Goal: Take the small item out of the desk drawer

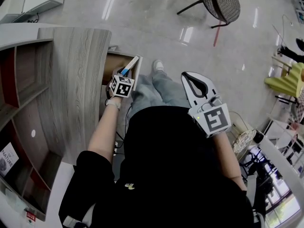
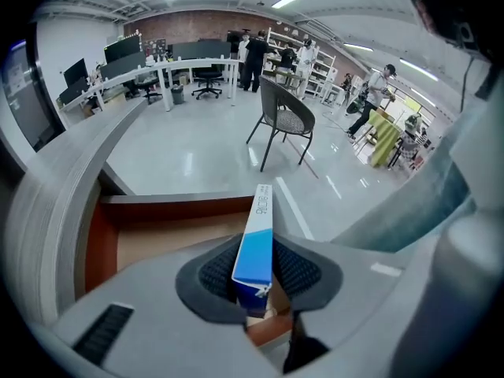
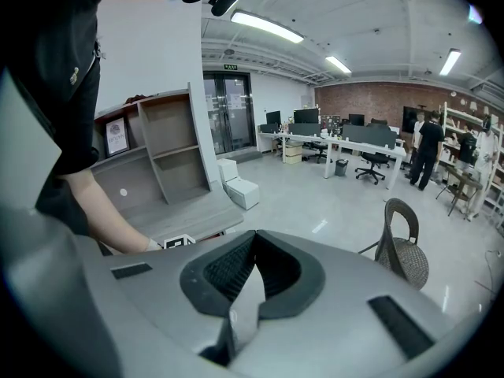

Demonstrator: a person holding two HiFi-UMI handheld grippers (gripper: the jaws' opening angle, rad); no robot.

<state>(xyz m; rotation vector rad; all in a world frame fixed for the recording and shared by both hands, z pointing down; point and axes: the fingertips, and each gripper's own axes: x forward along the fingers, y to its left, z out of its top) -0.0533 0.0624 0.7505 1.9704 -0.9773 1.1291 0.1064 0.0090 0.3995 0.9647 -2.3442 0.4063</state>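
Observation:
A small blue-and-white box (image 1: 130, 68) is pinched between the pads of my left gripper (image 1: 126, 74), just above the open desk drawer (image 1: 115, 62). In the left gripper view the box (image 2: 258, 235) stands on edge between the black ribbed pads (image 2: 219, 272), its white end pointing away over the drawer's wooden bottom (image 2: 169, 235). My left gripper (image 2: 256, 246) is shut on it. My right gripper (image 1: 189, 77) hangs over the person's lap, away from the desk. In its own view the right gripper (image 3: 253, 236) has its jaws together with nothing between them.
The grey wood-grain desk top (image 1: 73, 84) runs along the left, with open shelves (image 1: 23, 94) beyond it. A wicker chair (image 1: 221, 2) stands on the shiny floor ahead. The person's legs and shoe (image 1: 158, 65) are beside the drawer. People stand far off (image 2: 253, 53).

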